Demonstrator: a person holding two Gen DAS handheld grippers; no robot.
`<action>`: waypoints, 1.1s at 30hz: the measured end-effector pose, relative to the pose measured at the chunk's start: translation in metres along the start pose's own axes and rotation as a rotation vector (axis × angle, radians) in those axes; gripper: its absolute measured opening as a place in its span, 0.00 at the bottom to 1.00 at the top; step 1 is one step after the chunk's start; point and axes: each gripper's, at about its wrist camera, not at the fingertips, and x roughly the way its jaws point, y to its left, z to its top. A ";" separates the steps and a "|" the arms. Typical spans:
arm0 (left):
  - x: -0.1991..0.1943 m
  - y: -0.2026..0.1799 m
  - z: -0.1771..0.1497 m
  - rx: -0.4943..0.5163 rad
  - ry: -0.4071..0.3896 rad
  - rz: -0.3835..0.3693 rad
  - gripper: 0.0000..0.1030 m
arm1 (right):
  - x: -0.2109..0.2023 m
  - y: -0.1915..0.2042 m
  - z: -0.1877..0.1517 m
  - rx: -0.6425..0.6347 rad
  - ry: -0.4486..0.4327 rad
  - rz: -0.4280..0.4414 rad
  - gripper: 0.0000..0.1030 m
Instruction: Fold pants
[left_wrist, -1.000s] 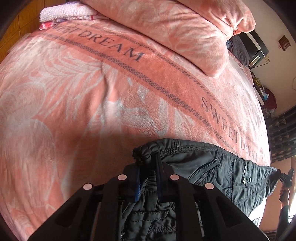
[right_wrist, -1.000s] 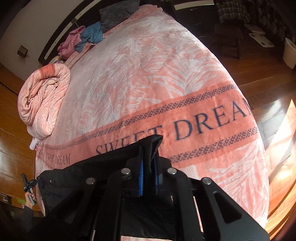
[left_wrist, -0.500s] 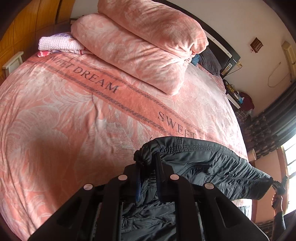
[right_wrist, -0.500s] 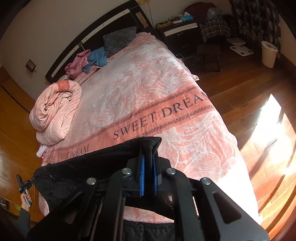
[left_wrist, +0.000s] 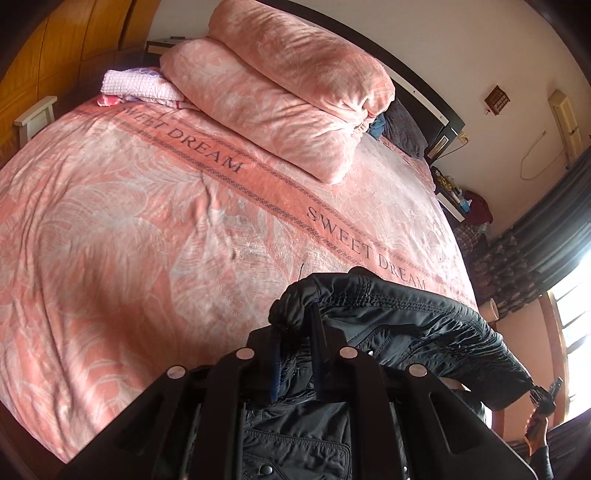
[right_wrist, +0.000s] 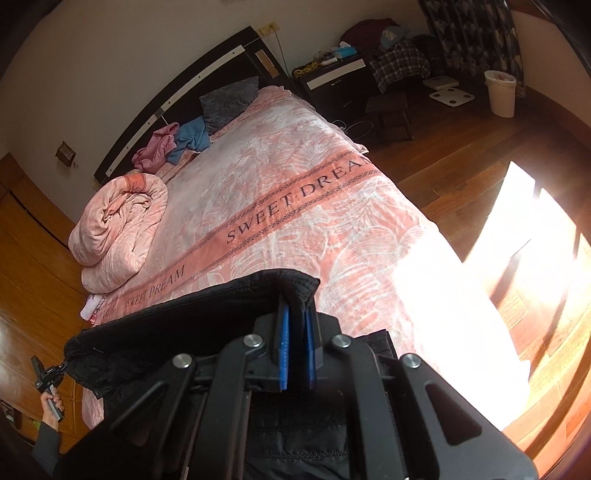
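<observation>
Black padded pants hang stretched between my two grippers above a bed with a pink blanket. My left gripper is shut on one bunched corner of the waistband. My right gripper is shut on the other corner of the pants. The cloth runs taut from one gripper to the other. In the left wrist view the right gripper shows small at the far right, held by a hand. In the right wrist view the left gripper shows at the far left. The pant legs hang below, mostly hidden.
A folded pink quilt and a small stack of cloths lie near the headboard. Loose pink and blue clothes and a grey cushion lie there too. Wooden floor, a nightstand and a bin flank the bed.
Both grippers have risen and pulled back from the bed with the pants. More of the room and the whole bed has come into view.
</observation>
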 end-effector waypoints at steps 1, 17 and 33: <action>-0.002 0.003 -0.005 -0.010 0.002 -0.005 0.12 | -0.004 -0.001 -0.006 0.002 -0.004 0.000 0.06; -0.018 0.049 -0.088 -0.073 0.032 -0.019 0.14 | -0.043 -0.019 -0.092 0.018 -0.040 -0.057 0.10; -0.006 0.065 -0.151 0.009 0.116 0.152 0.31 | -0.049 -0.025 -0.161 0.019 0.014 -0.102 0.21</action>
